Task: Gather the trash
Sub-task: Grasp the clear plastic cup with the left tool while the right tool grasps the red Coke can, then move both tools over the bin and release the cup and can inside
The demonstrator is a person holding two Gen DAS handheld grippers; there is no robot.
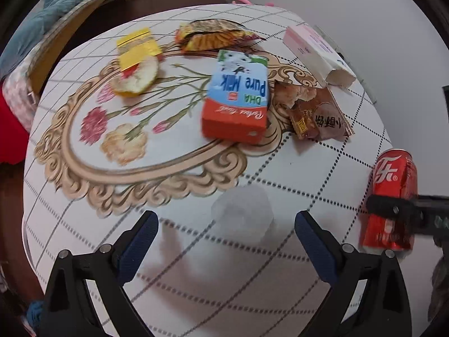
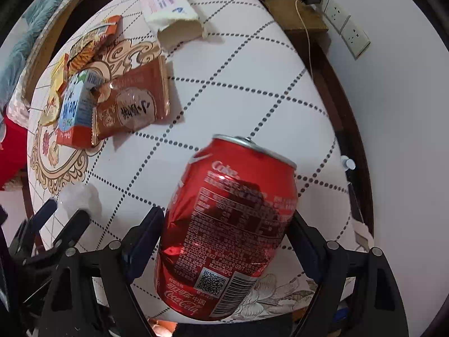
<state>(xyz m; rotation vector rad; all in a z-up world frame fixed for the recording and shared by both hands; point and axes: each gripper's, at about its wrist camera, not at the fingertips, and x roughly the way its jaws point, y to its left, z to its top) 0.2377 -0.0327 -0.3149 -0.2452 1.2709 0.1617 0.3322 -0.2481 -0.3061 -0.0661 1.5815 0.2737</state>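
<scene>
My right gripper [image 2: 227, 238] is shut on a red Coca-Cola can [image 2: 230, 224], dented where the pads press it, held above the table. The can also shows in the left wrist view [image 1: 393, 191] at the right edge. My left gripper [image 1: 226, 238] is open, with a crumpled white tissue [image 1: 242, 213] on the table just ahead between its fingers. Farther on lie a milk carton [image 1: 238, 98], a brown snack wrapper [image 1: 317, 112], a chip bag [image 1: 216, 35], a yellow wrapper with peel [image 1: 137, 61] and a torn white box [image 1: 317, 53].
The round table [image 1: 84, 238] has a white checked cloth with a floral print. A bed [image 1: 56, 14] stands at the far left. A wooden shelf with a charger and wall sockets [image 2: 348, 28] is at the right, beyond the table edge.
</scene>
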